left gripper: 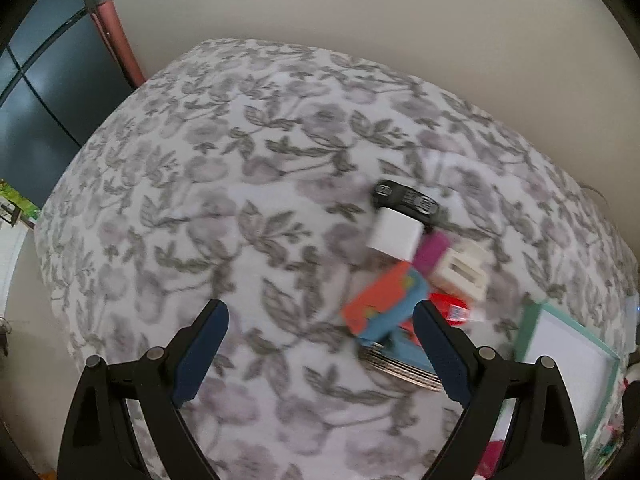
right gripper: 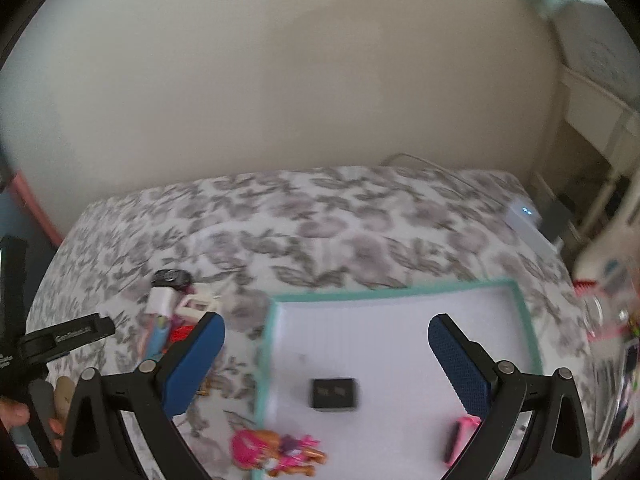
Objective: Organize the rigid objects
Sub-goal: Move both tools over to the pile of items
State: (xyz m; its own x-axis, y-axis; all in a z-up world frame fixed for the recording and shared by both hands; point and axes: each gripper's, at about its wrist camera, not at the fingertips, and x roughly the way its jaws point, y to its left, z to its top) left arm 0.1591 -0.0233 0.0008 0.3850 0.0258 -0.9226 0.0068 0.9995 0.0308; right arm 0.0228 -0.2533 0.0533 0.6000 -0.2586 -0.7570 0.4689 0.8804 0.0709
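A pile of small rigid objects lies on the floral bedspread (left gripper: 240, 200): a black toy car (left gripper: 404, 198), a white block (left gripper: 394, 236), a purple block (left gripper: 432, 252), a cream frame piece (left gripper: 464, 270), an orange and blue card box (left gripper: 384, 304) and a red item (left gripper: 452, 308). My left gripper (left gripper: 320, 344) is open and empty, just left of the pile. A teal-rimmed white tray (right gripper: 524, 312) holds a black block (right gripper: 334, 394) and a pink and black piece (right gripper: 456, 440). A pink doll figure (right gripper: 276, 450) lies across its near rim. My right gripper (right gripper: 326, 344) is open and empty above the tray.
The pile shows left of the tray in the right wrist view (right gripper: 172, 304). A white device with blue lights (right gripper: 526, 220) sits at the bed's far right edge. Cluttered items (right gripper: 612, 320) lie to the right. A wall stands behind the bed.
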